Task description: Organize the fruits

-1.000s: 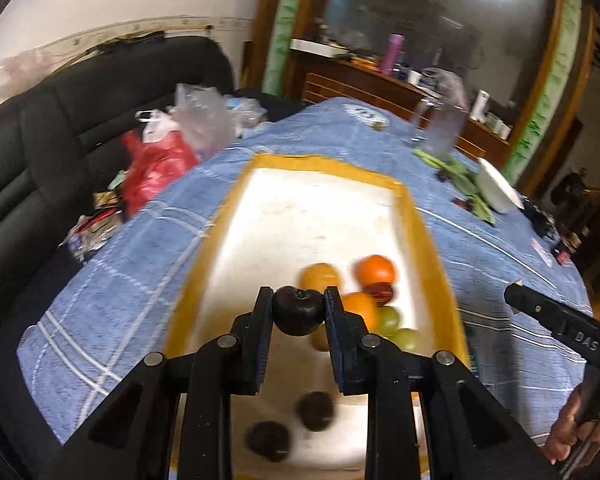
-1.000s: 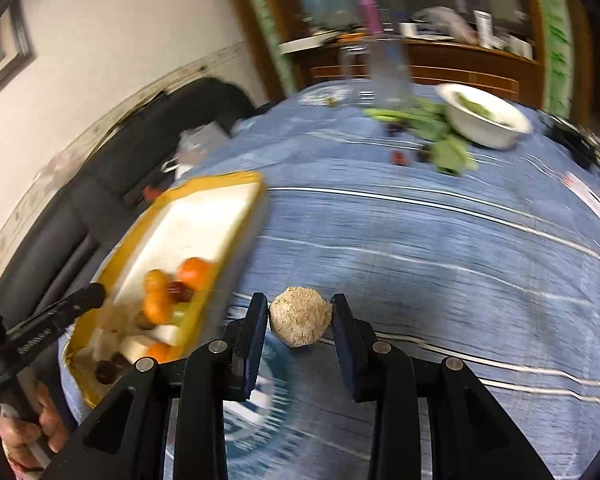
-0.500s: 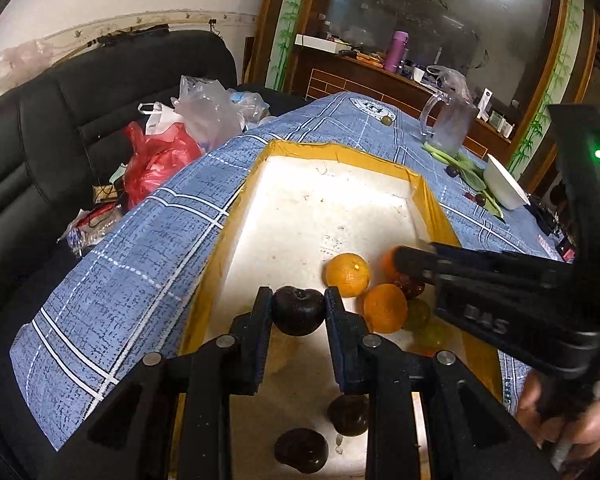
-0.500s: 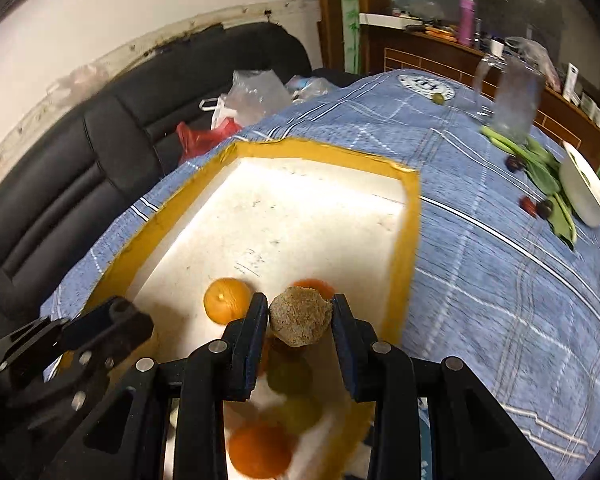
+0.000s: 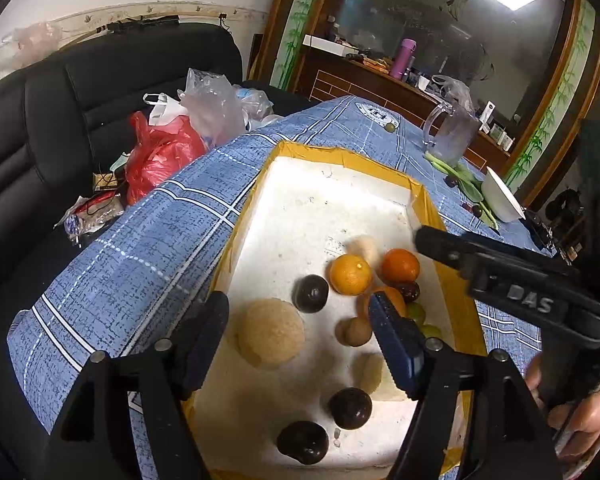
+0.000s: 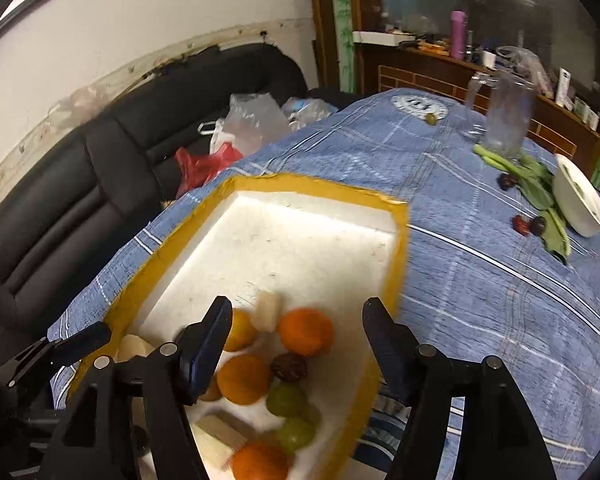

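Nearest in the left wrist view: left gripper [image 5: 298, 334] spread over the near end of the foam tray [image 5: 342, 151], jaws opening, nothing pressed between the pads. Below and just past them, a tan rough-skinned round fruit [image 5: 271, 333] lying on the tray floor, with two dark plums [image 5: 349, 408] nearer the camera and a third [image 5: 310, 293] just beyond. Probably light and firm, all of them; round and apt to roll, so best taken across the widest part with pads on opposite sides, squeezed gently to spare the plum skins.

Right gripper [image 6: 296, 338] likewise parted and opening, empty, angled down over the tray's right side above a cluster of oranges [image 6: 306, 331], green grapes [image 6: 286, 400] and a dark red fruit [image 6: 288, 367]. A pale blurred piece [image 6: 267, 311] just beyond the oranges, seemingly falling or rolling. Oranges likely stiffer and heavier; grapes small, slick, easily crushed.

Both held by hand, pitched steeply downward, close together over the same tray end.

Farther off on the blue checked surface [image 6: 480, 280]: loose dark fruits [image 6: 528, 224] beside green leaves, apparently yet to be gathered, then a white bowl [image 6: 580, 204], a clear jug [image 6: 508, 118].
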